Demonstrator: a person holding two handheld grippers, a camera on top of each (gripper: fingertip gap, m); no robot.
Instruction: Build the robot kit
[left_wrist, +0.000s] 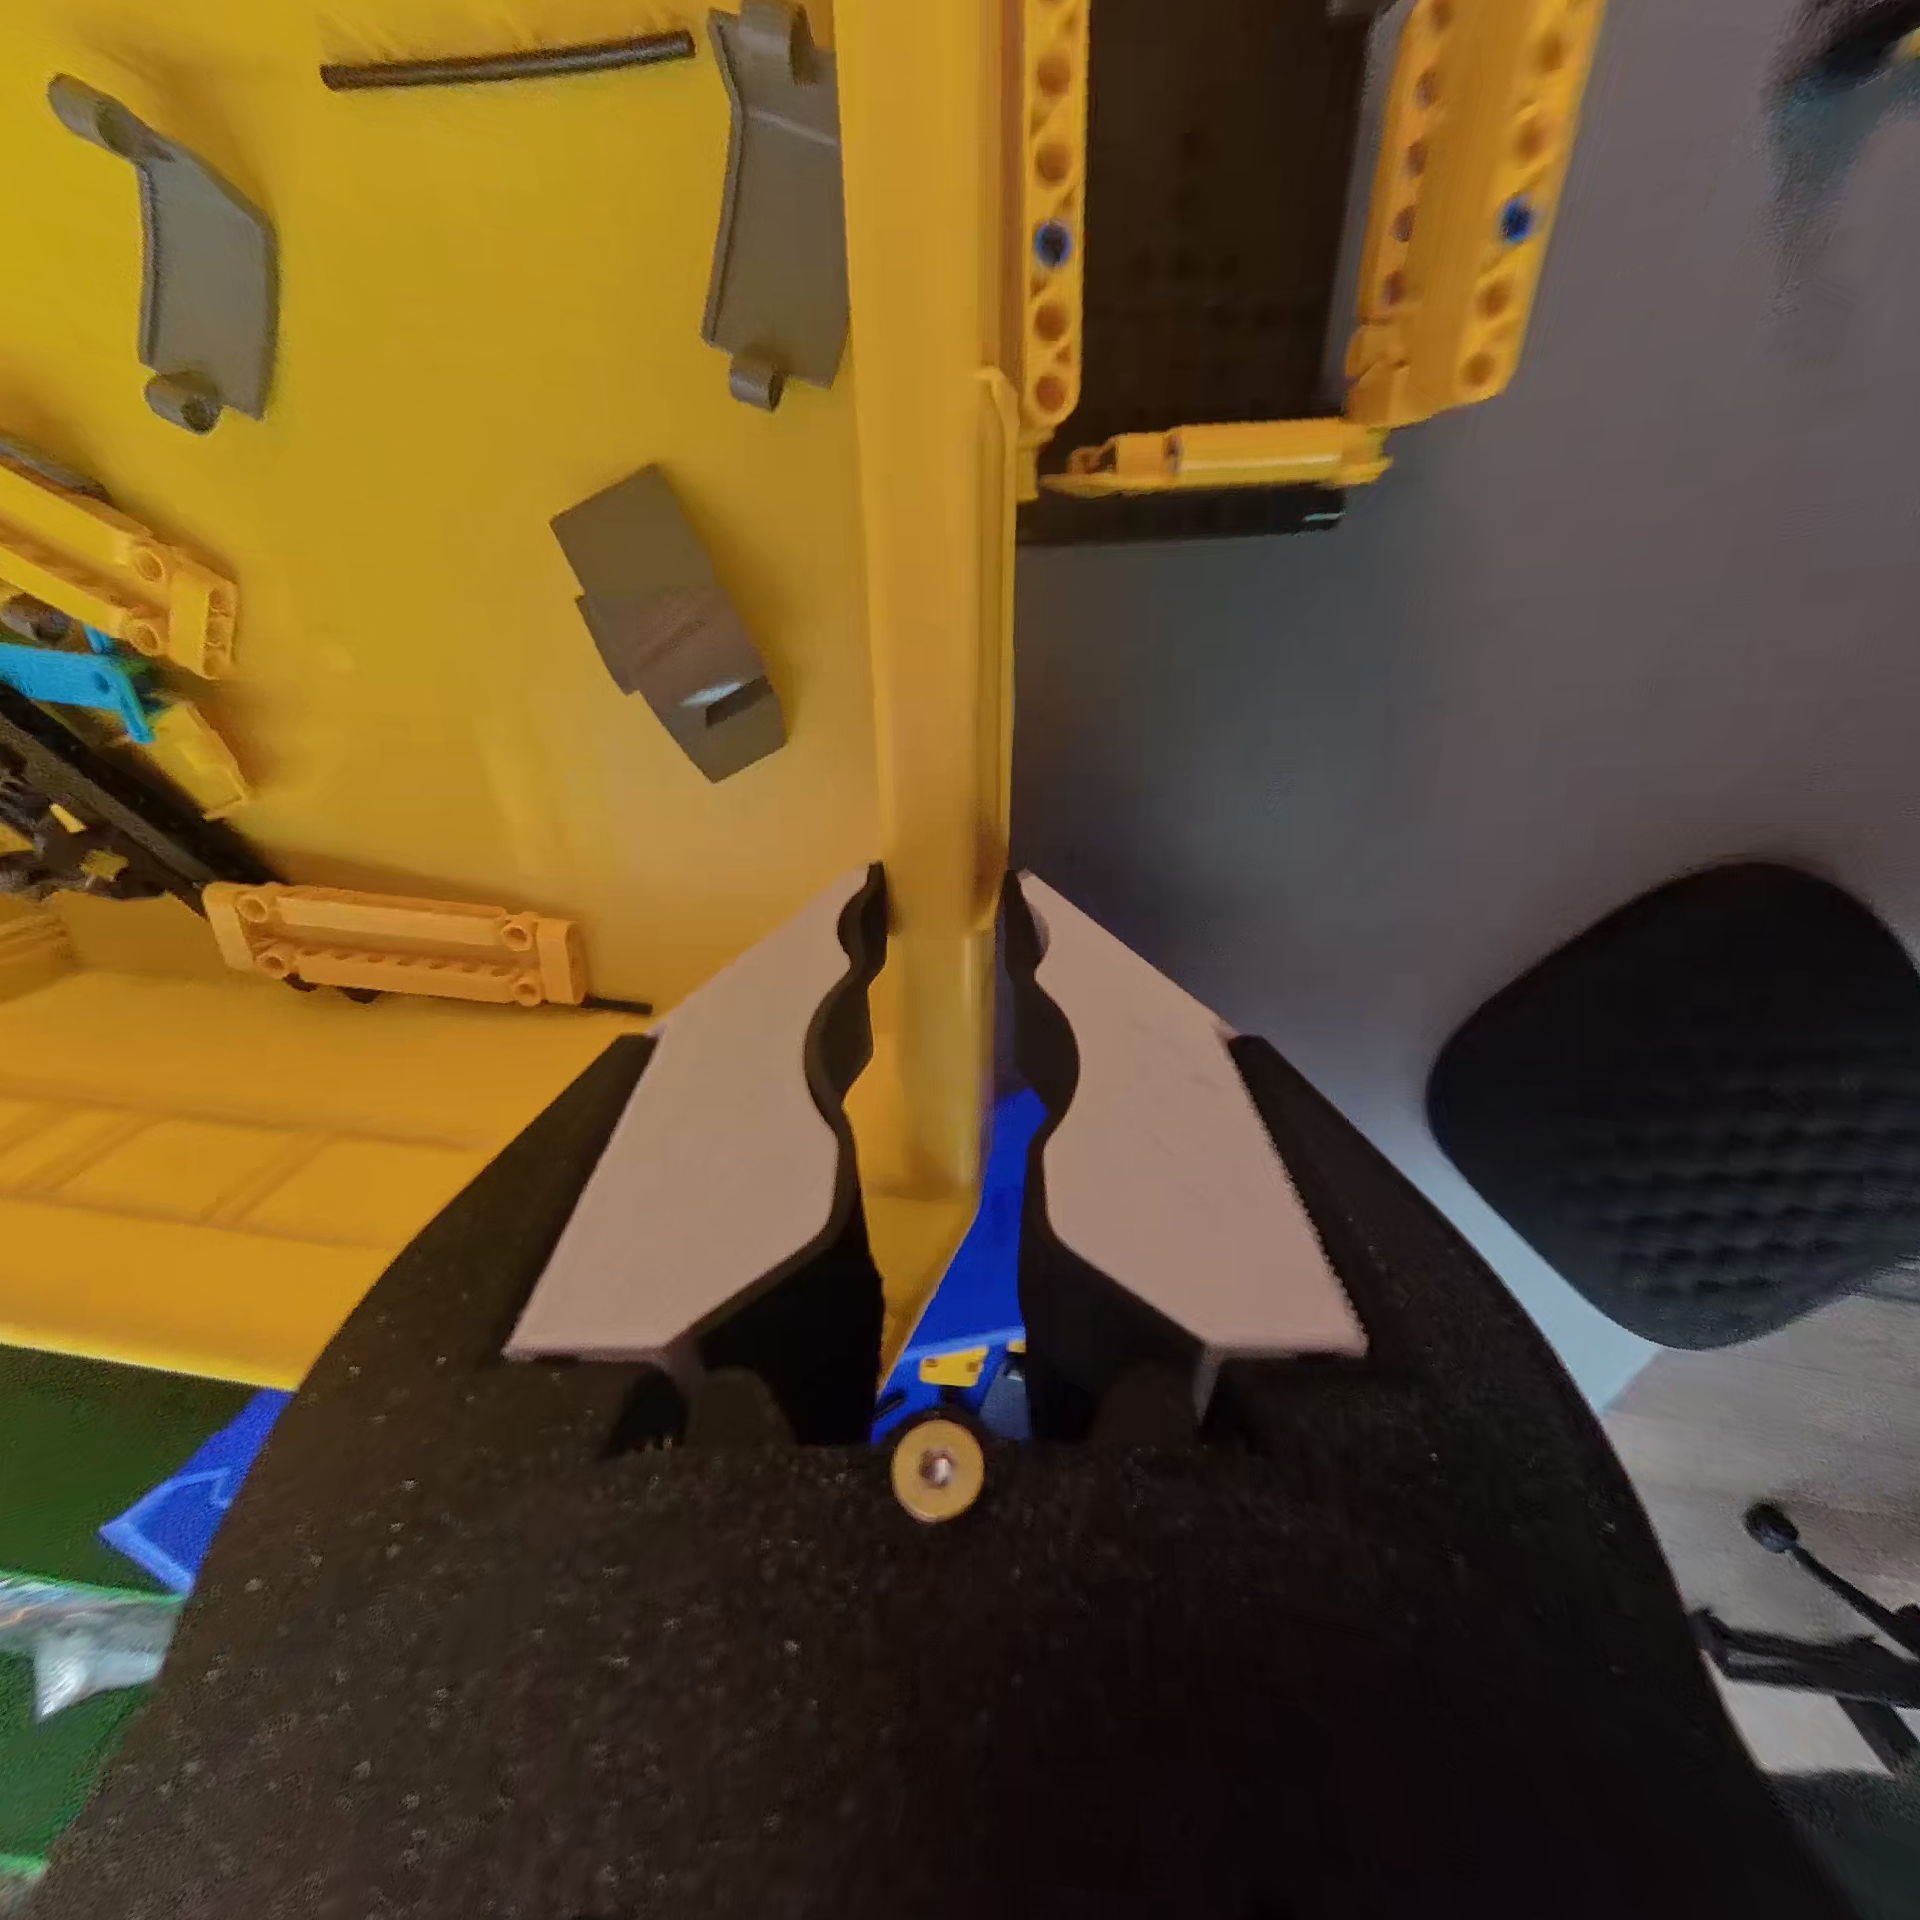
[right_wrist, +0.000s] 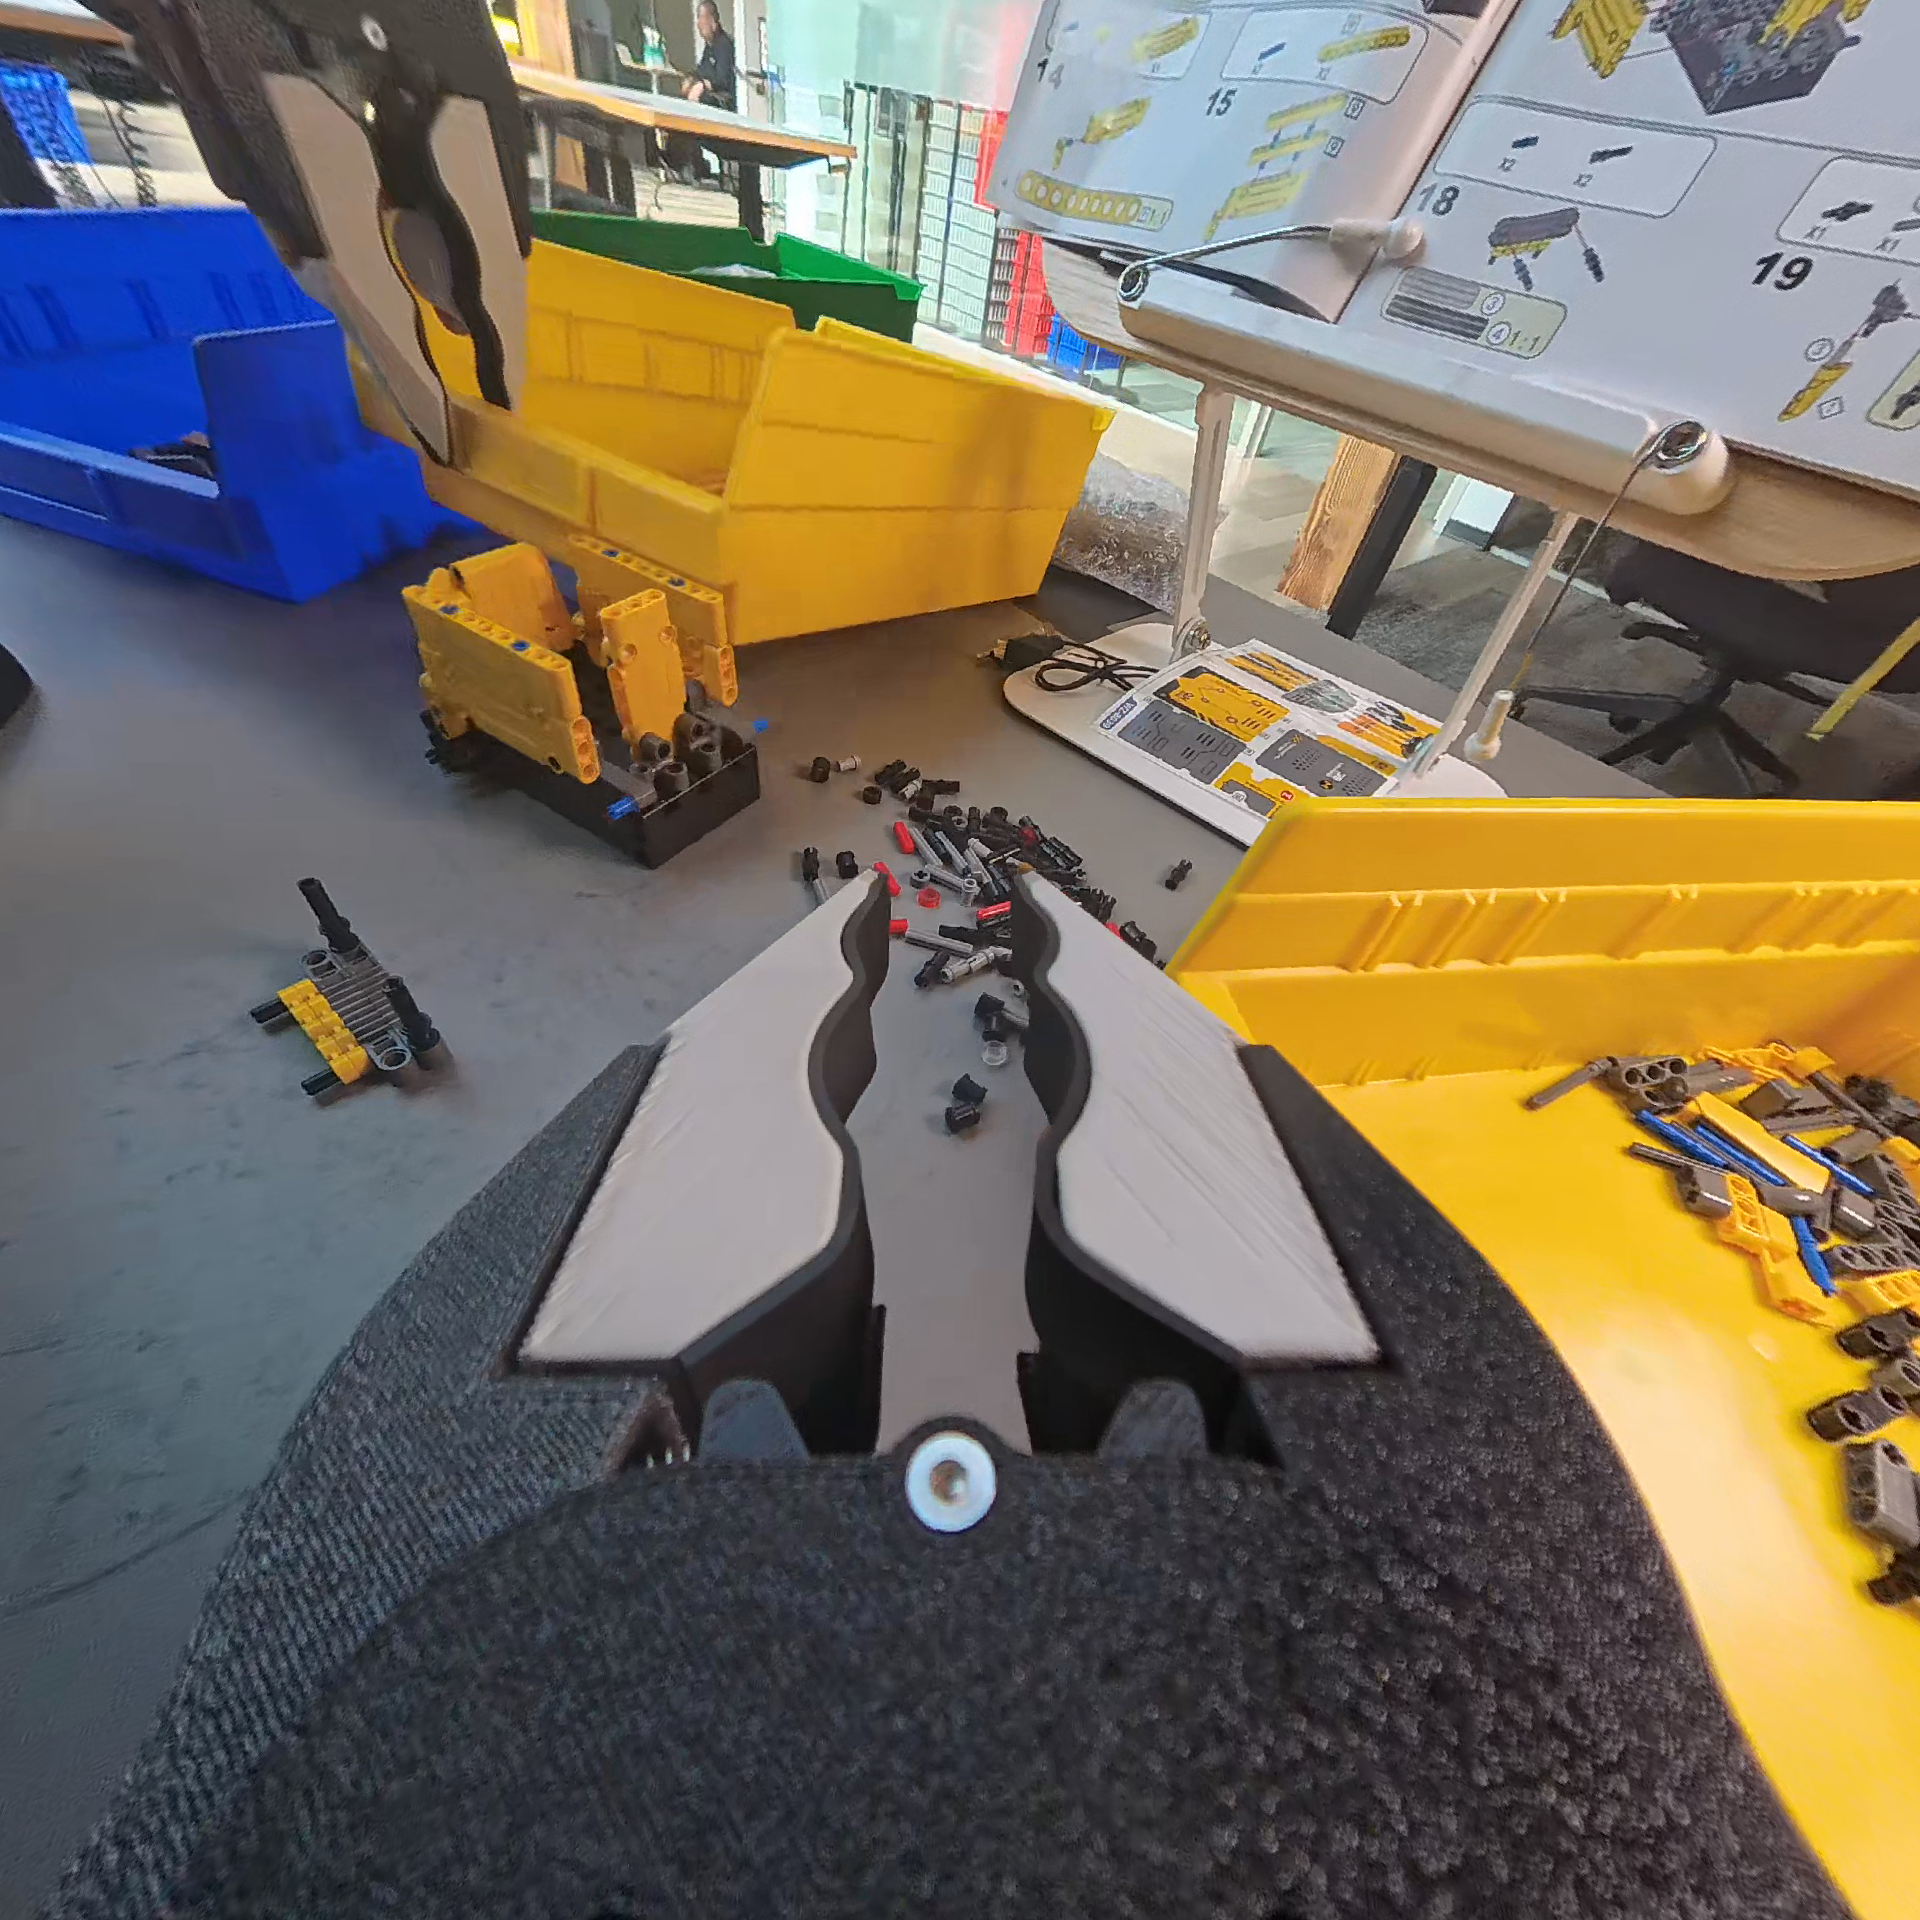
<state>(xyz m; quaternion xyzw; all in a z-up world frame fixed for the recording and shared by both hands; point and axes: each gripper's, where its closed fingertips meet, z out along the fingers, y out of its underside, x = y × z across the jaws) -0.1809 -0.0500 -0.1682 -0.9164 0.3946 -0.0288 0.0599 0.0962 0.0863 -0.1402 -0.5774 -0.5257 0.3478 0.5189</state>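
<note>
Grey and matt, the tabletop (right_wrist: 208, 831) carries nearly everything in sight. The left tongs (left_wrist: 943, 883) pinch the thin side wall of a yellow plastic storage bin (left_wrist: 940, 623), one finger inside it and one outside; the right wrist view shows the same grip from afar on the bin's near corner. Inside that bin lie curved grey plastic panels (left_wrist: 774, 208), a thin black rod (left_wrist: 509, 60) and a yellow studless building beam (left_wrist: 395, 940). Just beside the bin, on the tabletop, stands a partly built yellow and black brick model (right_wrist: 587, 696). A blue plastic bin (right_wrist: 197, 416) sits next to the yellow one, and a green bin (right_wrist: 821, 270) lies behind it.

The right tongs (right_wrist: 951, 894) are spread, holding nothing, and hover over a scattered heap of small black, grey and red connector pins (right_wrist: 977, 873). To their left, well apart, lies a small yellow and grey sub-assembly with black pins (right_wrist: 348, 1003). To their right is a second yellow bin (right_wrist: 1507, 935) with grey, yellow and blue parts inside. Above it a white stand (right_wrist: 1455, 395) holds an open instruction booklet (right_wrist: 1558, 156); a sticker sheet (right_wrist: 1268, 727) lies on its base.

Beyond the tabletop the room shows desks, a black office chair (left_wrist: 1683, 1101), pale flooring and bright glass partitions.
</note>
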